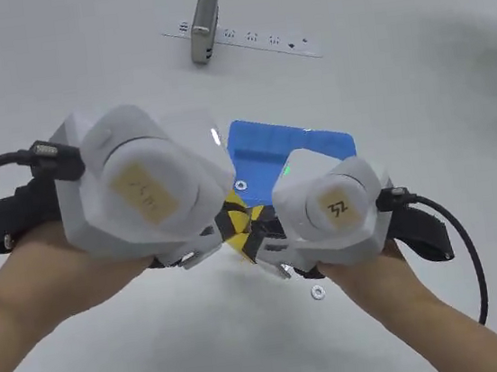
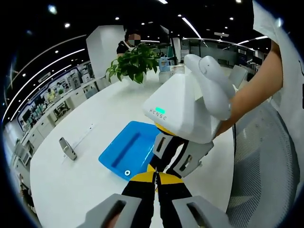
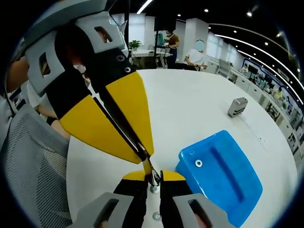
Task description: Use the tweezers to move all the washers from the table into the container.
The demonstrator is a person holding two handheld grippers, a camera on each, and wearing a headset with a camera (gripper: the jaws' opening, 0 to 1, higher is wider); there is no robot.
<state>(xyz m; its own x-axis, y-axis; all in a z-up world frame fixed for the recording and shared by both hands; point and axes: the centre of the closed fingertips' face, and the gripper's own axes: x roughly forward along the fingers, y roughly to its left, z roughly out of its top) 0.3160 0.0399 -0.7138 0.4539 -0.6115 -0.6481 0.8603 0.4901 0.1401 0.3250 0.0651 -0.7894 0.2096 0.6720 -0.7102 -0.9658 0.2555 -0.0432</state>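
1. Jaws of the left gripper (image 2: pixel 156 179) were pressed together on the tweezers (image 3: pixel 124 124), whose thin dark shaft ran between the yellow pads (image 3: pixel 95 126) and out past them.
2. Jaws of the right gripper (image 3: pixel 153 180) stood nearly closed around the tweezers' tip. Whether they actually pressed it could not be told.
3. Both grippers were held nose to nose above the white table (image 1: pixel 382 88), the left at 9 o'clock and the right at 3 o'clock in the head view.
4. The blue container (image 1: pixel 266 143) lay flat on the table at 12 o'clock from the meeting jaws, just beyond them.
5. A white power strip (image 1: pixel 258 40) lay well apart at 12 o'clock in the head view, with a grey adapter (image 1: pixel 203 26) standing on its left end.
6. The first washer (image 3: pixel 198 163) lay inside the container, near the corner closest to the grippers.
7. The second washer (image 3: pixel 153 188) lay on the table just below the tweezers' tip, between the right gripper's jaws. Contact could not be determined.
8. The third washer (image 1: pixel 318 293) lay on the table at 5 o'clock from the jaws, near the right gripper's body.
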